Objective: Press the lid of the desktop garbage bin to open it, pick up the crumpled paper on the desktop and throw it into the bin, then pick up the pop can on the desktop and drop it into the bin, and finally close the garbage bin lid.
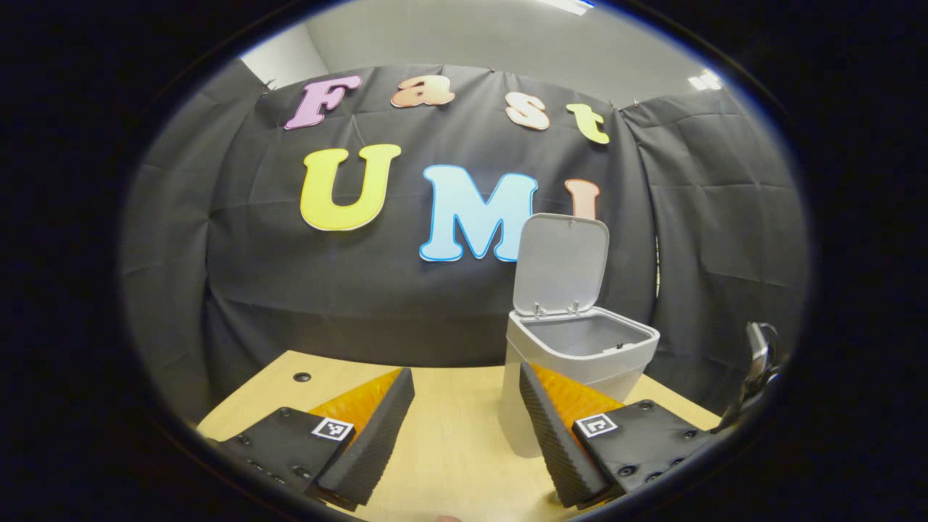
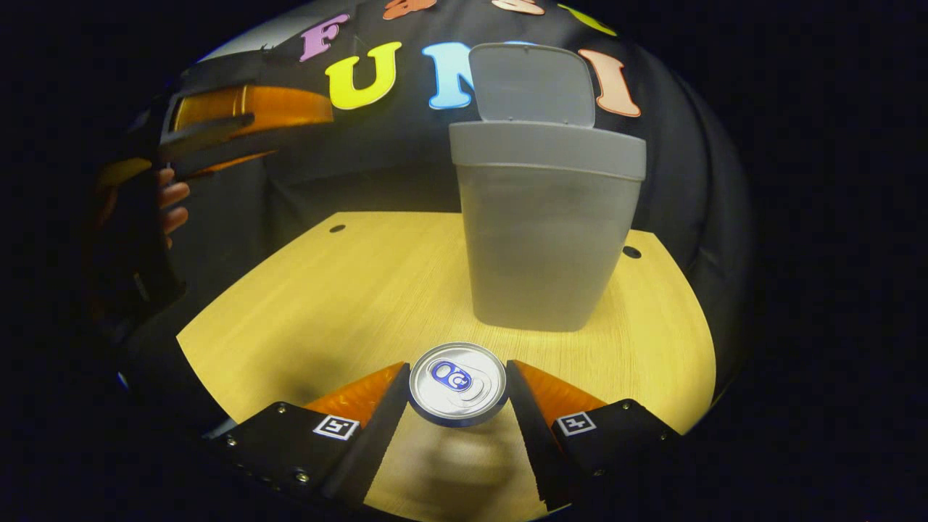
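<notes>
Right gripper (image 2: pixel 457 384): my fingers press the pop can (image 2: pixel 457 382) from both sides, its top facing the camera, above the desktop (image 2: pixel 348 290).
Left gripper (image 1: pixel 464 420): my fingers stand wide apart with nothing between them, raised over the desktop; in the right gripper view it hangs at upper left, a hand (image 2: pixel 172 206) behind it.
Garbage bin (image 2: pixel 544 232): stands on the desktop just beyond the can.
Lid (image 1: pixel 560 264): tipped up, the bin open.

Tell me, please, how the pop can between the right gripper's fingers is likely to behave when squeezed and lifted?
The pop can looks thin-walled metal, so it may dent under a hard squeeze. Its smooth round side could slip between the right gripper fingers. It would probably roll if dropped sideways.
</notes>
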Demonstrator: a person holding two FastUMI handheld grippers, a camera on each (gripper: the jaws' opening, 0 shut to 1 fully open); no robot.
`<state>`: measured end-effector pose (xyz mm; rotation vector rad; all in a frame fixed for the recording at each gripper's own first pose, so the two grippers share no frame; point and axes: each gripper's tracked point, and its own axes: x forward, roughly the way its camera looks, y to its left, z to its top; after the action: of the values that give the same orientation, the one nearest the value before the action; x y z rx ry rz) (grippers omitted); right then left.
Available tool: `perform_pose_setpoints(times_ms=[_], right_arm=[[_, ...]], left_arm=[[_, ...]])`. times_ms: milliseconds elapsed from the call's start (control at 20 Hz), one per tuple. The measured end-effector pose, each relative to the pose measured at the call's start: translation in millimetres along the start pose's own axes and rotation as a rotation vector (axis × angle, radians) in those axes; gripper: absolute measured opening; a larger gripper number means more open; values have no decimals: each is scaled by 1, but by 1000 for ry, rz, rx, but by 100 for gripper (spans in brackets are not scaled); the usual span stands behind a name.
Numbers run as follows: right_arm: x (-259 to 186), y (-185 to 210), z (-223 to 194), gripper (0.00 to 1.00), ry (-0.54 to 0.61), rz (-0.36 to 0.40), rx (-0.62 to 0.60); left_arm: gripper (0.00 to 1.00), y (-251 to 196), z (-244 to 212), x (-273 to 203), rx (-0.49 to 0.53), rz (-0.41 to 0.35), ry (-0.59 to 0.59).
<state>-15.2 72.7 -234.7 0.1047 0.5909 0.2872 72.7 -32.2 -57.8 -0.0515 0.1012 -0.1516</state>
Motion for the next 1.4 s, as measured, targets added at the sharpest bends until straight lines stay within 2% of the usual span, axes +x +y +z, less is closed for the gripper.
perform_pose_setpoints(times_ms=[550,1050,1400], right_arm=[[-37,-8,125,83,-341,-20,-11],[-61,-6,210,83,-628,-29,-66],[-45,-20,245,83,-696,-104,-130]], left_arm=[[96,-4,2,-4,-14,2,-7],[96,-5,5,-13,-12,11,-10],[96,-2,9,-17,-9,30,-15]])
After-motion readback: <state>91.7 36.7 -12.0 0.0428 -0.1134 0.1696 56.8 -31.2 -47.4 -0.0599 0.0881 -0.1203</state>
